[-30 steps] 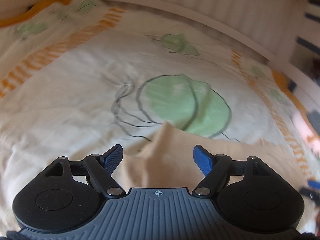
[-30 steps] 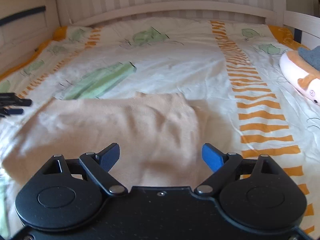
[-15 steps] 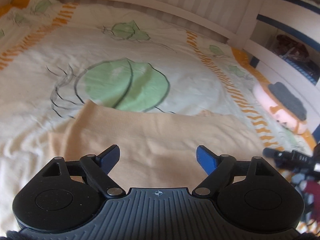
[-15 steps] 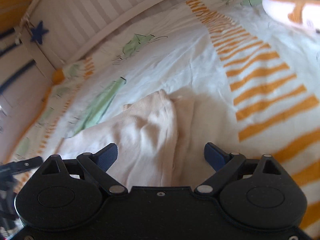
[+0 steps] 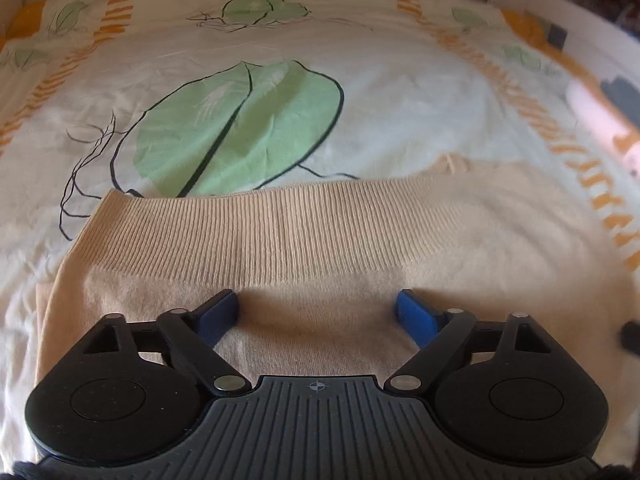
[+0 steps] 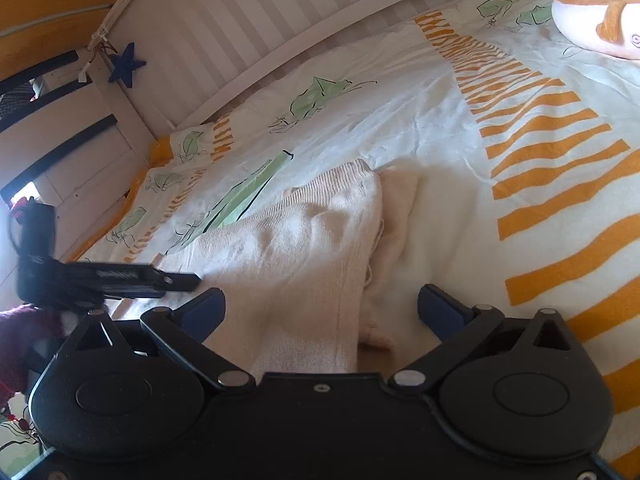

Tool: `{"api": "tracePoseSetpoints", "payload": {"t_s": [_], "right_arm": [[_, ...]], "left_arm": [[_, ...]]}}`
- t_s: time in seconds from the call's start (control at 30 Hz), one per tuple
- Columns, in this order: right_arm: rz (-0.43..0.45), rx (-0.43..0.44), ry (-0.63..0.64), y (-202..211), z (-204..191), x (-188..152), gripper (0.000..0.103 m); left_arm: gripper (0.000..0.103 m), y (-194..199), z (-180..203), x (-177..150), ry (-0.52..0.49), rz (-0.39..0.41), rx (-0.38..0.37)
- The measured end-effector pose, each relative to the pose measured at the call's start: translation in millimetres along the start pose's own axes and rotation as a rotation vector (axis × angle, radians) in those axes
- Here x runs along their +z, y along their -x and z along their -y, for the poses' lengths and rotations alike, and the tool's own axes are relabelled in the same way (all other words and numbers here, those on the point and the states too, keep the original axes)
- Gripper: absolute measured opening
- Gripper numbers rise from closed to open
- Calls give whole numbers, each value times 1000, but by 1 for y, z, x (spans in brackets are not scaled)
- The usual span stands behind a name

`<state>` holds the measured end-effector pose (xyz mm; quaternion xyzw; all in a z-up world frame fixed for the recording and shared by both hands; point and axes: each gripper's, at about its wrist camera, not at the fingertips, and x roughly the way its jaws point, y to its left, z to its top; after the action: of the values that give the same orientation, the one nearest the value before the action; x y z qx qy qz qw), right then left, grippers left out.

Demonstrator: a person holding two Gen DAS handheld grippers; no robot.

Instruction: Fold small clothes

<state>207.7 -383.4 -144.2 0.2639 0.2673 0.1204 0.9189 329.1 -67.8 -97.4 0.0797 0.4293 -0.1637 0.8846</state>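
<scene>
Grippers left [image 5: 318, 306] and right [image 6: 322, 306] opening, grasping nothing, poised over beige knit garment [image 5: 320, 232] at lower frame, apparently to seize edges.

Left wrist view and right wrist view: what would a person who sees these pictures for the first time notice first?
First comes the beige knitted garment, spread flat on the bedsheet directly ahead of both grippers, its ribbed band toward the big green leaf print. The left gripper and the right gripper hover over it with jaws opening and pads not pressing on it. At the far right lies a pink and orange plush toy.
</scene>
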Motion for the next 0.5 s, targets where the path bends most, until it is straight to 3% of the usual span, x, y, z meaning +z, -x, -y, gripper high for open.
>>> {"api": "tracePoseSetpoints", "payload": {"t_s": [0.27,0.5], "right_arm": [[13,25,-23,3,5,-1,102],[-5,48,-50,2,10,3,103]], "left_arm": [[89,32,1,-18,-25,0,-9],[90,47,-13,-46,-9,-1,-75]]}}
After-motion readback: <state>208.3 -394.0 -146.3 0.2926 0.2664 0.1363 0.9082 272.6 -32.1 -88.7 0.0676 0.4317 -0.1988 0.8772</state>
